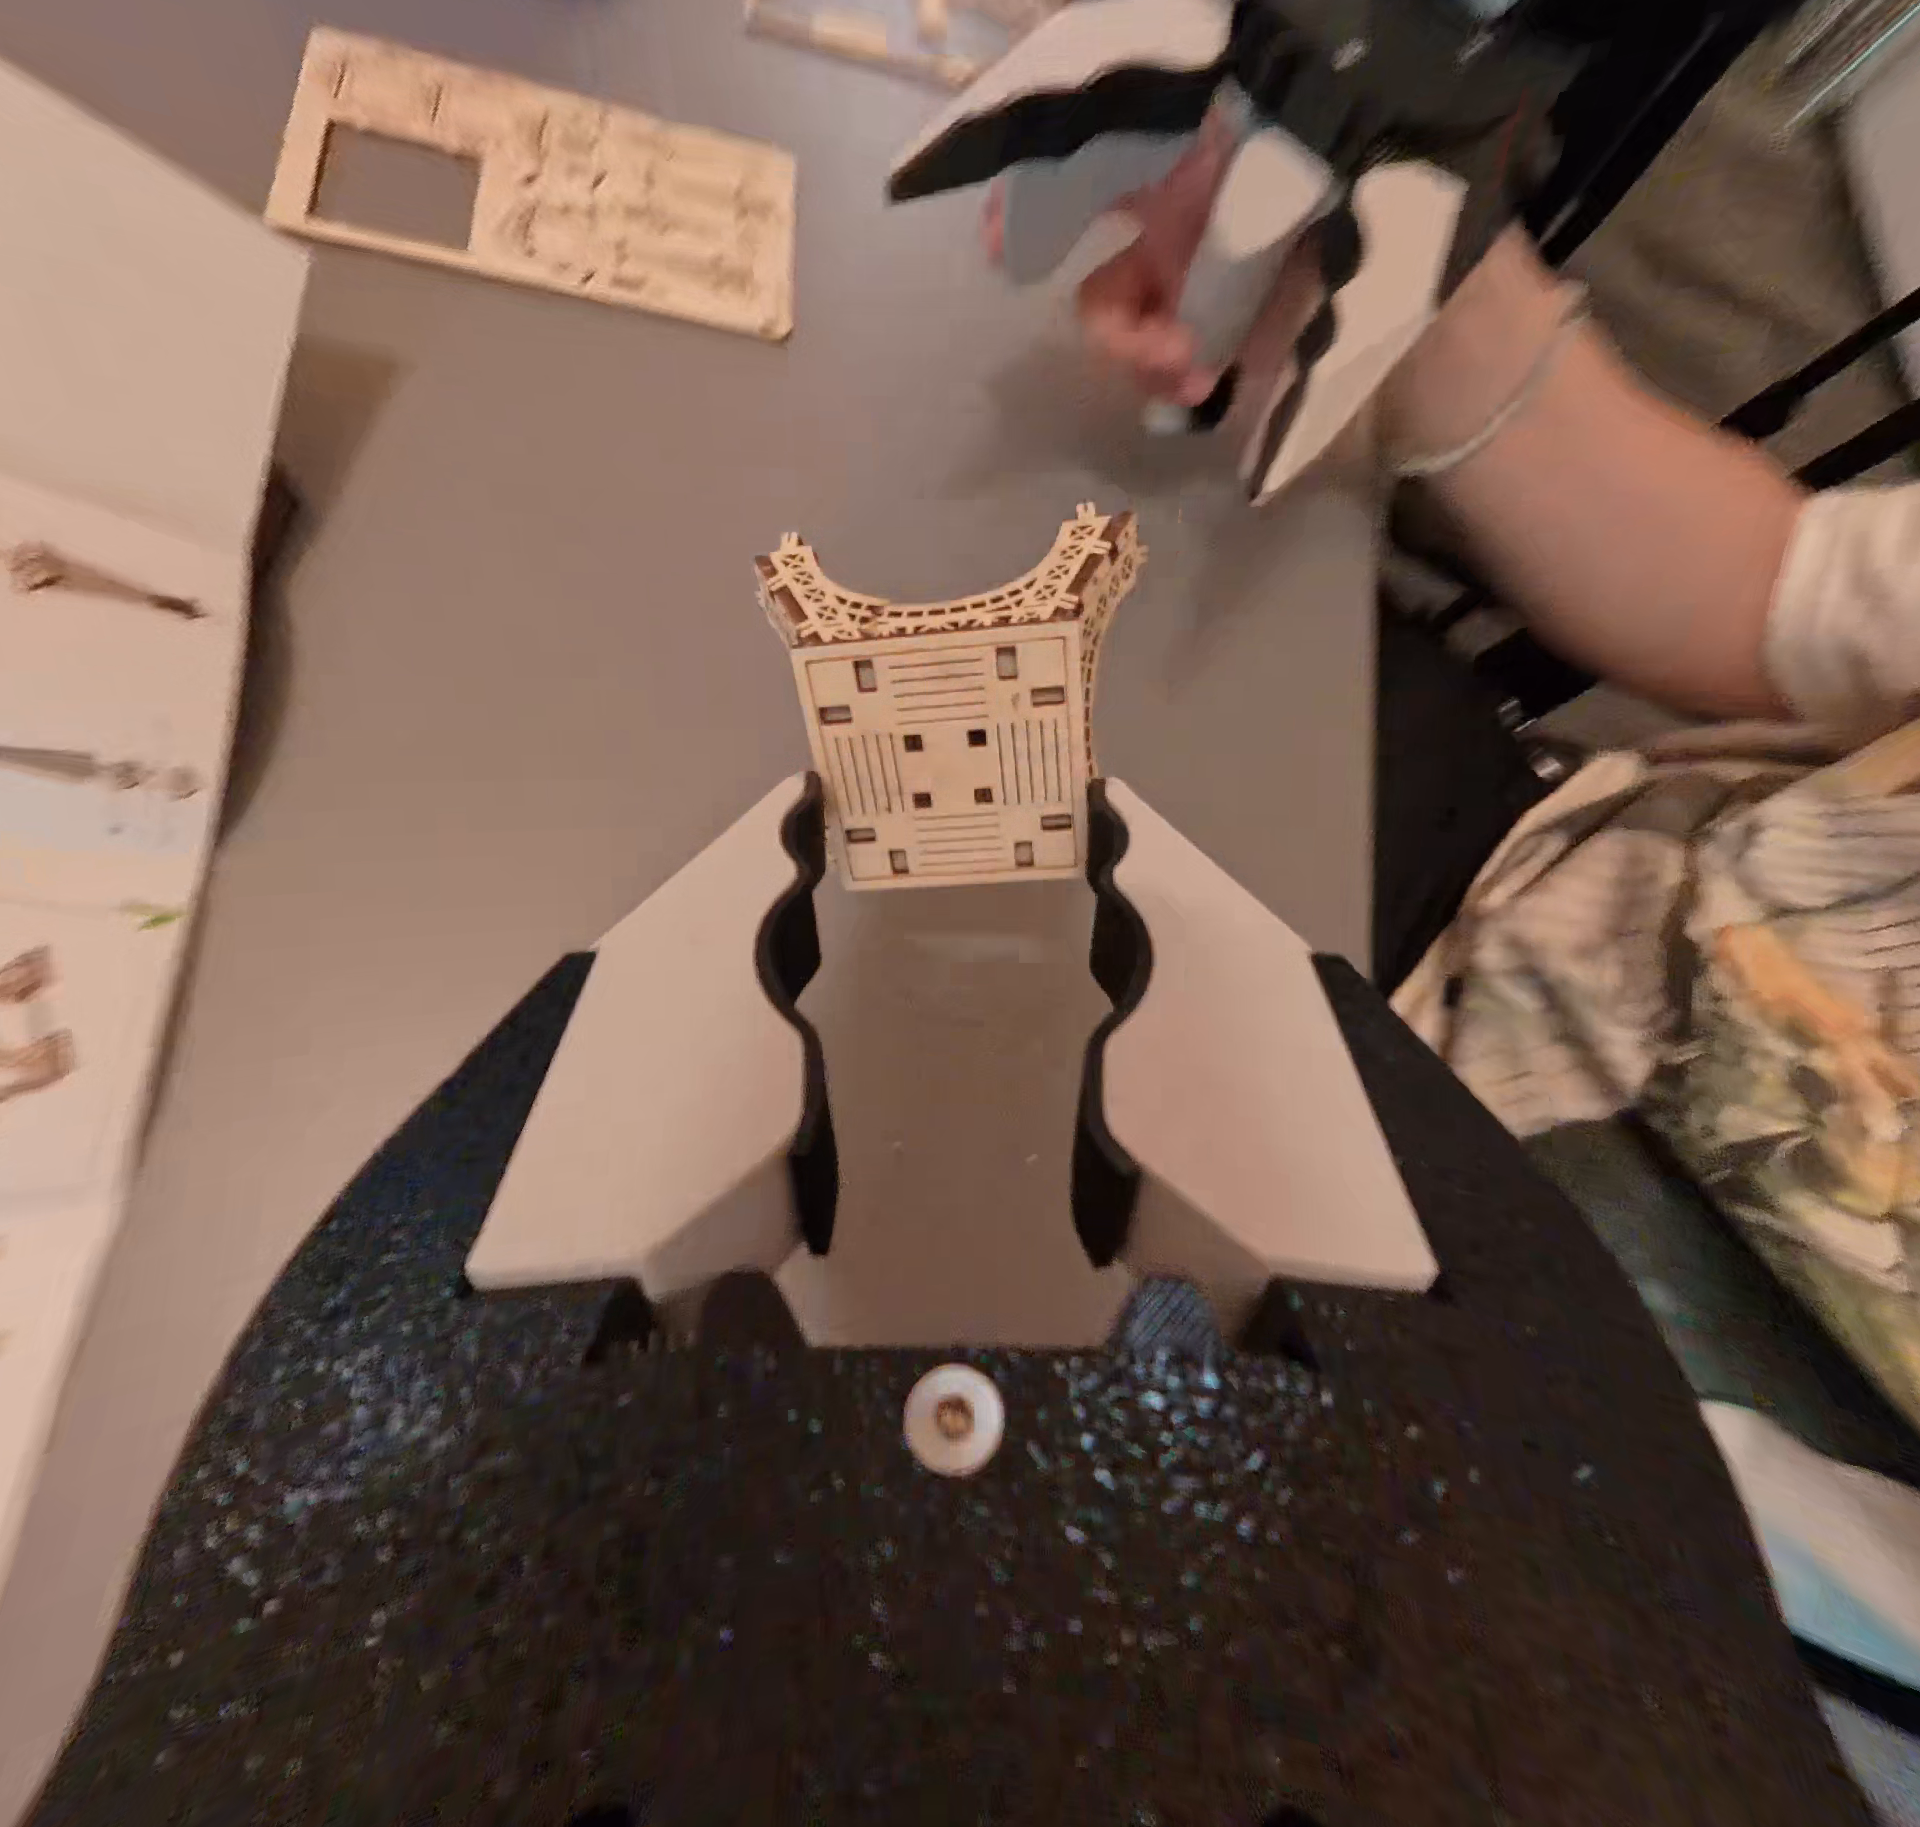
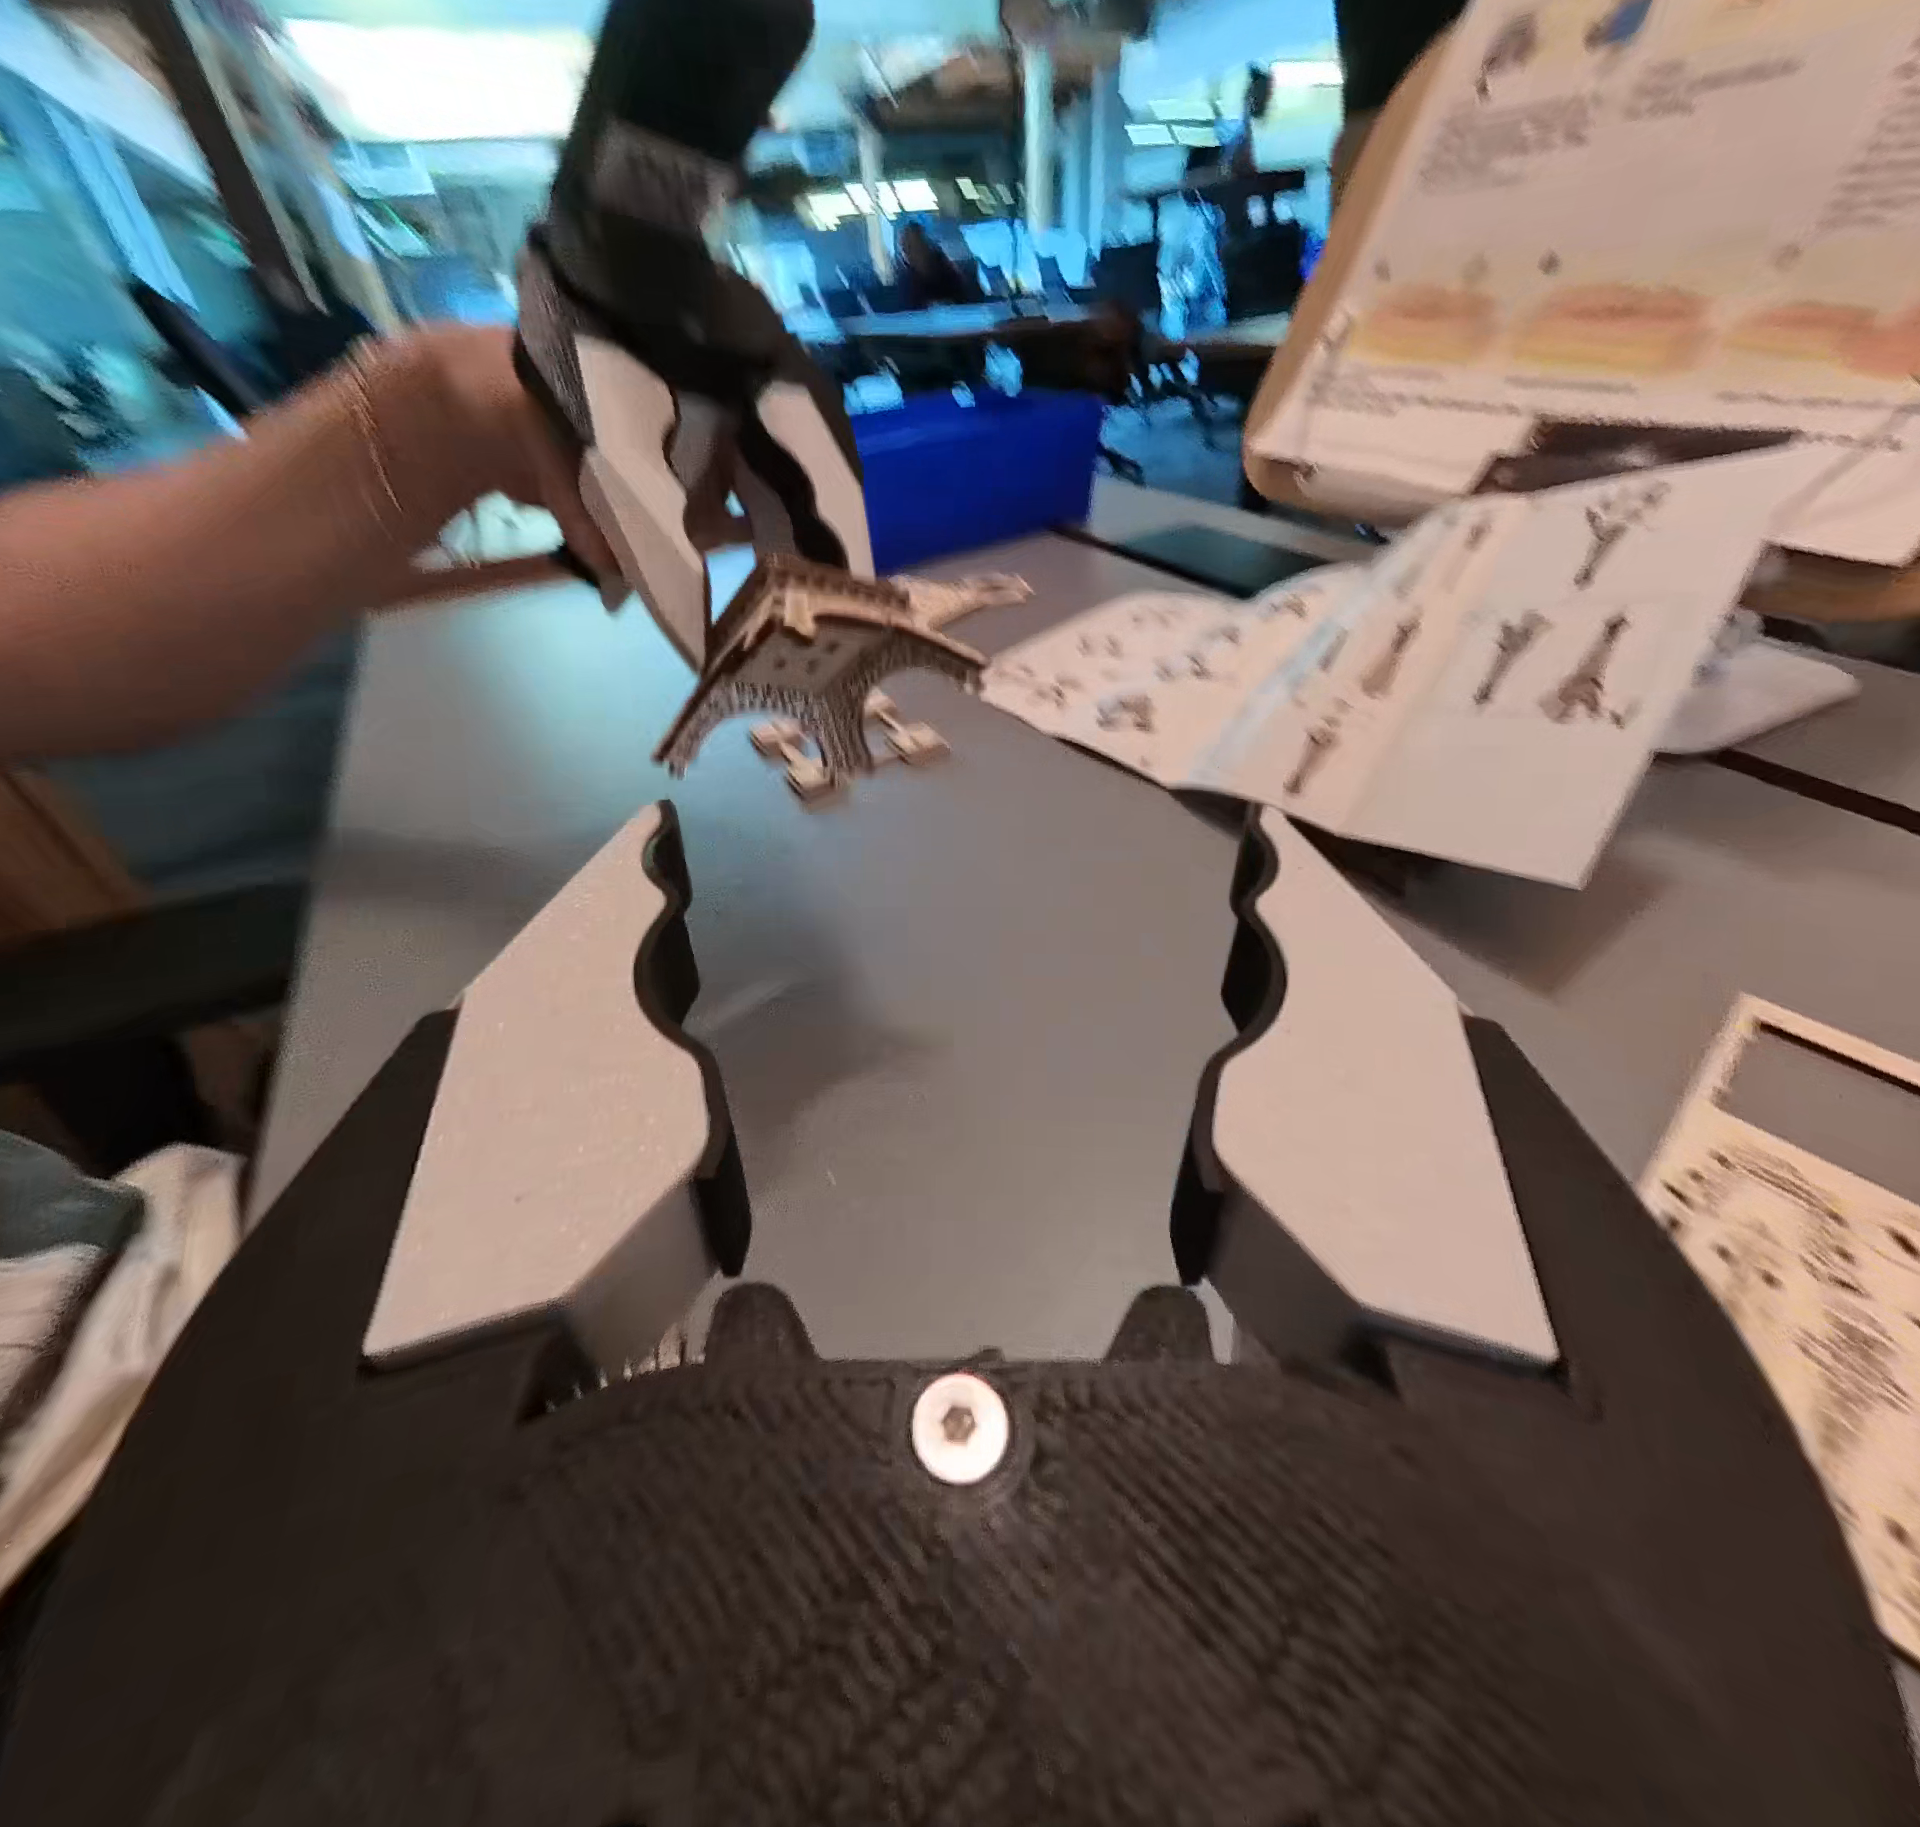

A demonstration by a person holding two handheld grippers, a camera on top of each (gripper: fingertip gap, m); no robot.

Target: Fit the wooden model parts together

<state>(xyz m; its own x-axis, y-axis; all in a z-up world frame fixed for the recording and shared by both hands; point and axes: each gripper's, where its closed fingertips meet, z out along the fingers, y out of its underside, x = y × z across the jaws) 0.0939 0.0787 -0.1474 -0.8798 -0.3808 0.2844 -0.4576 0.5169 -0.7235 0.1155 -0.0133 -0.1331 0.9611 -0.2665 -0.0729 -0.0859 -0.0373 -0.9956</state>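
We hold the tower base up, ready for its next part

Our left gripper pinches the wooden tower base at its slotted square plate, legs pointing away, clear above the grey surface. Our right gripper hangs empty, jaws wide apart. We judge the next move is fetching small loose pieces lying below the base and aligning tabs to slots.
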